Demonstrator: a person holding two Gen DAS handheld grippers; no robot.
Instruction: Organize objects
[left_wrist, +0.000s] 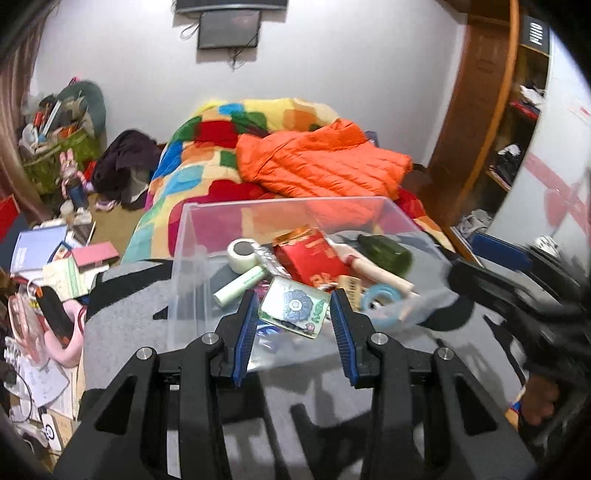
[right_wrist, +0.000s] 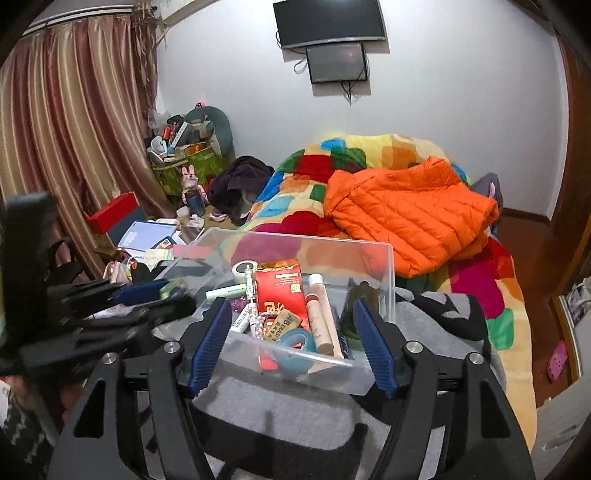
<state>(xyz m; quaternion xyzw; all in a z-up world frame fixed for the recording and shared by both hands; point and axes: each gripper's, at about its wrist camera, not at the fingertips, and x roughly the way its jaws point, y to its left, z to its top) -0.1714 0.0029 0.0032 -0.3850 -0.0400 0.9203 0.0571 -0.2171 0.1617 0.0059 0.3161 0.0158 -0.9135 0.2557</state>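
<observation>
A clear plastic bin (left_wrist: 192, 236) (right_wrist: 384, 266) stands on a grey and black blanket (left_wrist: 125, 306) (right_wrist: 280, 410). In it lie a red packet (left_wrist: 308, 254) (right_wrist: 280, 291), a white tape roll (left_wrist: 242, 251) (right_wrist: 244, 268), a green tube (left_wrist: 240, 282), a dark green bottle (left_wrist: 386, 251) (right_wrist: 356, 301), a blue tape ring (left_wrist: 382, 297) (right_wrist: 295, 345), a beige tube (right_wrist: 321, 317) and a flat flower-patterned card (left_wrist: 295, 304). My left gripper (left_wrist: 295, 314) is open just before the bin, the card lying between its fingertips. My right gripper (right_wrist: 291, 317) is open at the bin's near wall.
An orange puffer jacket (left_wrist: 321, 162) (right_wrist: 410, 218) lies on a colourful patchwork bedspread (left_wrist: 207, 155) (right_wrist: 480, 280) behind the bin. Books, boxes and clutter (left_wrist: 48, 266) (right_wrist: 147, 232) cover the floor at the left. A wooden shelf unit (left_wrist: 491, 110) stands at the right.
</observation>
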